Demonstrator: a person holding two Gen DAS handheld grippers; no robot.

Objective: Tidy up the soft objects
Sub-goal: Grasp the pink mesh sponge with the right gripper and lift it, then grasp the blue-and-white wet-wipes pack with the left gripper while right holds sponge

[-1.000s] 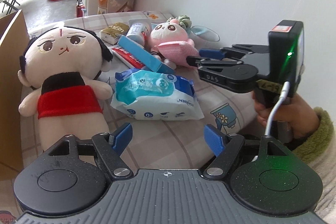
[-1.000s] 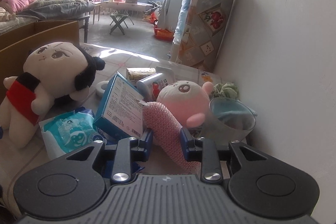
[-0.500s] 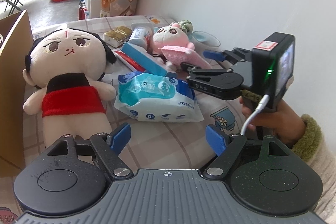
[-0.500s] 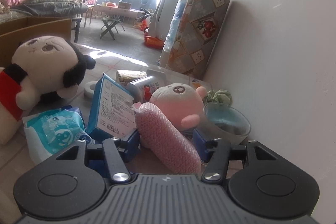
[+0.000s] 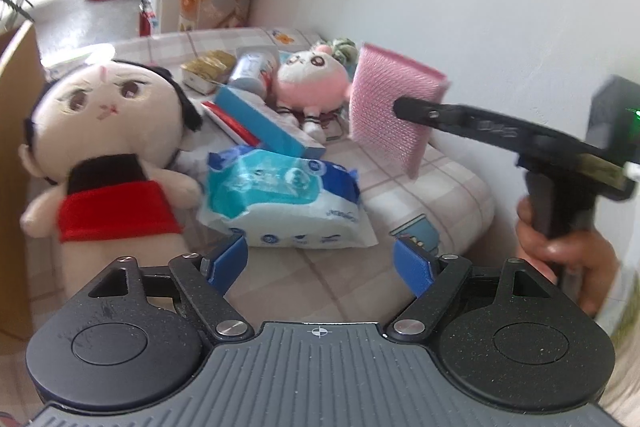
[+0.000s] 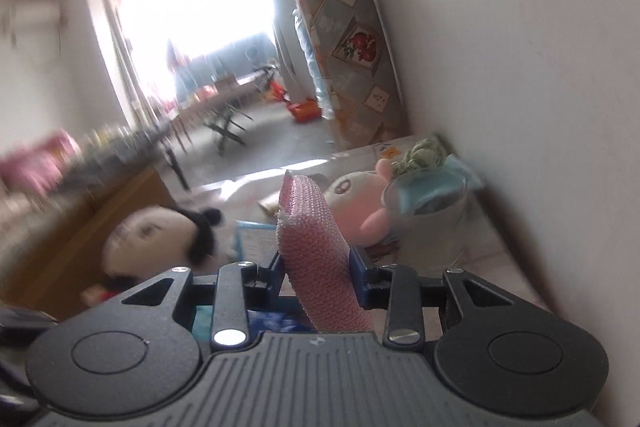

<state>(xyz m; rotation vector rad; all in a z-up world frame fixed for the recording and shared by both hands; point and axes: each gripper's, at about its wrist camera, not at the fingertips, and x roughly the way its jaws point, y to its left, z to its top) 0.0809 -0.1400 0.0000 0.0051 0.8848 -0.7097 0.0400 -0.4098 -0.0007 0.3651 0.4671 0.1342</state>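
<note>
My right gripper (image 6: 318,277) is shut on a pink knitted sponge (image 6: 312,243) and holds it up in the air; in the left wrist view the sponge (image 5: 394,107) hangs from that gripper (image 5: 404,107) above the bed. My left gripper (image 5: 320,263) is open and empty, low over the checked bedcover, just in front of a blue wet-wipes pack (image 5: 280,199). A big doll with black hair and a red top (image 5: 108,155) lies at the left. A small pink plush (image 5: 312,83) sits at the back by the wall.
A blue box (image 5: 268,125), a red tube, a white bottle (image 5: 254,73) and a gold packet (image 5: 206,75) lie behind the wipes. A clear bowl with blue cloth (image 6: 432,215) stands by the wall. A cardboard box (image 5: 16,131) borders the left.
My right gripper closed on the pink sponge and lifted it up off the bed. My left gripper stayed open and shifted slightly.
</note>
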